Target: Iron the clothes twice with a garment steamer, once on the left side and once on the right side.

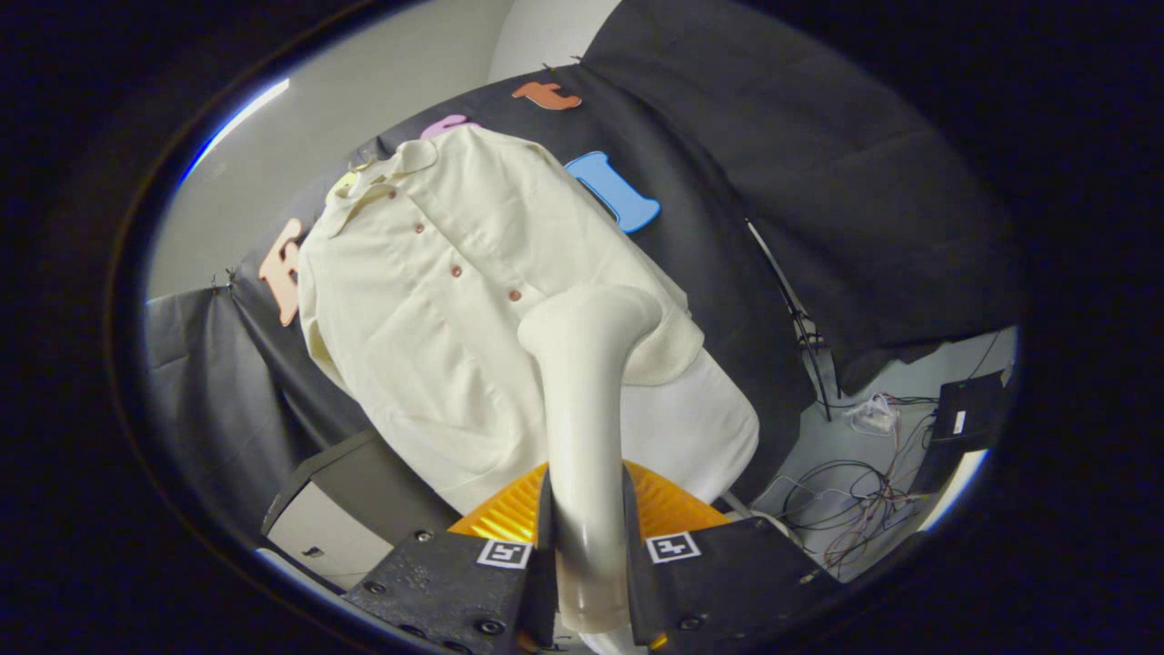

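So the gripper (587, 546) has both fingers clamped tight on the steamer (582, 428) handle, and its head sits up at 12 o'clock from them, right by the shirt's (436, 318) hem, can't tell if it's touching. The shirt hangs tilted beyond the fingers on the black cloth (773, 209), collar toward 11 o'clock, with cables (846, 509) on the floor at 3 o'clock.

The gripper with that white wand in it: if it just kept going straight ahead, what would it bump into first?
Probably the cream shirt. The gripper is shut on the steamer, whose head points at the shirt's front; the gap between them is unclear.
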A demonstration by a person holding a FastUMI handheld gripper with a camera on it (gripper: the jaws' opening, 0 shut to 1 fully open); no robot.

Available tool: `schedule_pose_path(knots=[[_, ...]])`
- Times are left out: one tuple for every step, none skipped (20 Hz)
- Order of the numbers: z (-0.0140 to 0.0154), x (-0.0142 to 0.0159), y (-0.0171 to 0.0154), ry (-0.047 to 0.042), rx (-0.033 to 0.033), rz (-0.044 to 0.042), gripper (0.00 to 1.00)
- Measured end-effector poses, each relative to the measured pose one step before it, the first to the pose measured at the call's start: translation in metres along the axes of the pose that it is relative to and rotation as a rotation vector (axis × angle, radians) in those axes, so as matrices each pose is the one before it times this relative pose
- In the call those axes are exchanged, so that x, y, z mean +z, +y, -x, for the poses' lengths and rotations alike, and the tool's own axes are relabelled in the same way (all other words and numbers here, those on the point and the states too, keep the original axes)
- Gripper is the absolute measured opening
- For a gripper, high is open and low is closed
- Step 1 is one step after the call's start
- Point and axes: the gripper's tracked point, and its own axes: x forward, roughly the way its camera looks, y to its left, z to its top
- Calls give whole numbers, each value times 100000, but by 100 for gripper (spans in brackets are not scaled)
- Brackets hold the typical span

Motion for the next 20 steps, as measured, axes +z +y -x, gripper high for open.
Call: schedule_pose_path(knots=[[910, -160, 1513, -506, 2057, -89, 32], [804, -321, 1542, 3, 1830, 492, 32], [849, -345, 1351, -611, 1491, 1046, 32], [739, -193, 1537, -737, 1724, 596, 31], [637, -262, 1793, -551, 2196, -447, 31], [715, -334, 1831, 6, 2609, -409, 31], [512, -701, 1994, 704, 2332, 154, 31], [386, -650, 1969, 1147, 2250, 1292, 31], [417, -519, 2154, 1073, 2165, 1151, 31], [367, -450, 2218, 583, 1953, 547, 31], [366, -656, 2392, 803, 2756, 528, 31], [377, -406, 2632, 805, 3557, 1105, 31], [640, -800, 2589, 1381, 3302, 2389, 31], [490, -372, 2549, 803, 2675, 3313, 31], [461, -572, 2525, 1312, 2671, 3998, 31], [320, -249, 2403, 856, 2825, 4512, 31], [441, -141, 2486, 663, 2798, 4745, 31], [379, -182, 2316, 875, 2579, 3996, 31], [491, 447, 2315, -2504, 2518, 4018, 31], [243, 437, 2202, -1582, 2747, 3320, 31]])
